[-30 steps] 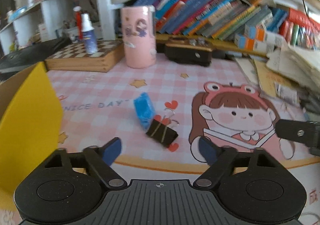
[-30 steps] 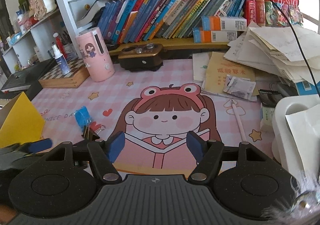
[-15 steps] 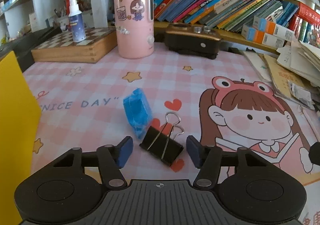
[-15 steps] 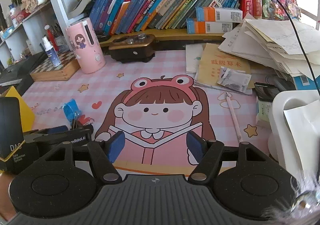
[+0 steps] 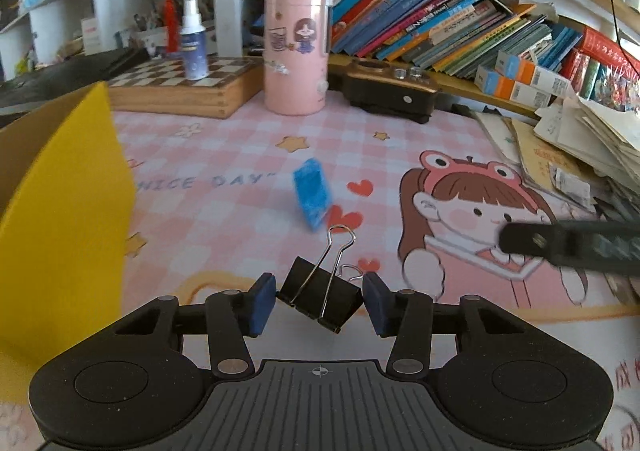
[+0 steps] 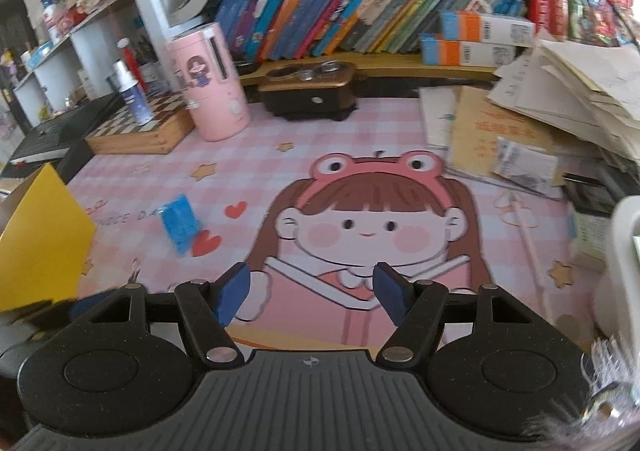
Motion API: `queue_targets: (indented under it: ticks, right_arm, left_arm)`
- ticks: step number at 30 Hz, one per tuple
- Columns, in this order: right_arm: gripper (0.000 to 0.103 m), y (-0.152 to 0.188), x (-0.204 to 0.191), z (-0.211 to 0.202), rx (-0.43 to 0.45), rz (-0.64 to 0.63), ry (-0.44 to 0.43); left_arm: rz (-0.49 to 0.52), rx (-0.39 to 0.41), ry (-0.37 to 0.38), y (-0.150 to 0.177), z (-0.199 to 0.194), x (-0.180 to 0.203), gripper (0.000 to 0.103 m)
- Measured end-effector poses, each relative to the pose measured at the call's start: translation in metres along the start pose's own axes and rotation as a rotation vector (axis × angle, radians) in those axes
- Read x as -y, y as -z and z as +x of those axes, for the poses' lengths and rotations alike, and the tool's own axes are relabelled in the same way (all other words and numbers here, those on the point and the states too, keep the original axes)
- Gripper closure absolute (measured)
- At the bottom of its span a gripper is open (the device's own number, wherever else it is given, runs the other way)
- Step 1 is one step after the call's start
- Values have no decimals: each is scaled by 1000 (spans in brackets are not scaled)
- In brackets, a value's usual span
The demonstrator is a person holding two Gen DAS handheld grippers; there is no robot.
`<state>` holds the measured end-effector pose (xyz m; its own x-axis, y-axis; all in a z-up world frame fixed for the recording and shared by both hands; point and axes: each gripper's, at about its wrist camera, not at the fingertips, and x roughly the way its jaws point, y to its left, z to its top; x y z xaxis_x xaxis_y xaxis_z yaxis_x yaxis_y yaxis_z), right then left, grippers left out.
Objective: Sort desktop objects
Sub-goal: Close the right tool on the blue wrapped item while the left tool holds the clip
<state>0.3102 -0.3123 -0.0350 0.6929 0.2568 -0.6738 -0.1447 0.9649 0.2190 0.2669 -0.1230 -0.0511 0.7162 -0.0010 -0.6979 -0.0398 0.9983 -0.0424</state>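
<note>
Left claw point(image 5: 319, 303) just clamped the black binder clip point(image 5: 320, 297) near the blue eraser point(image 5: 313, 193) — pick secured; right claw point(image 6: 310, 293) stayed open, empty.

Right hand-held gripper point(image 6: 311, 291) hangs over the cartoon-girl desk mat point(image 6: 360, 187) on the counter, blue pads apart, nothing between them. Blue eraser point(image 6: 180, 223) lies on the mat left of centre, near a red heart. Yellow box point(image 6: 40, 243) at far left. Pink cylindrical container point(image 6: 210, 85) beside a wooden chessboard box point(image 6: 140, 129). Paper pile point(image 6: 568, 91) on the right.
</note>
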Motion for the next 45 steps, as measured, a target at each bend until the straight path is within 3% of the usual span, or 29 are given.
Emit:
queue_targets:
  ticks: [10,24,27,31,33,35,45]
  right_arm:
    - [36,-3,-30,21,-22,-109,-79]
    - [36,-17,-88,93,23,-459,-180]
    - [42,-18,-100,112,4,-506,-195]
    - [50,-20,-106,130,-32,-478,-191]
    - [60,-20,-106,131,-24,-464,-196]
    - [78,-21,-108,132,-23,-470,-207]
    - [79,-26,-90,82,41,-407,-223]
  left_arm:
    - [-48,-11,-44,16,-33,-18,57]
    - [-104,-11,-92,25,-59,-26,57]
    - [-101,-7,-99,26,-62,-24,57]
    - [-68,1,-122,29,-67,-21,57]
    - [-75,0,-123,30,-69,-22,57]
    - [-84,1,-124,31,-71,-23,57]
    - [-77,32,-101,32,-80,-19,57]
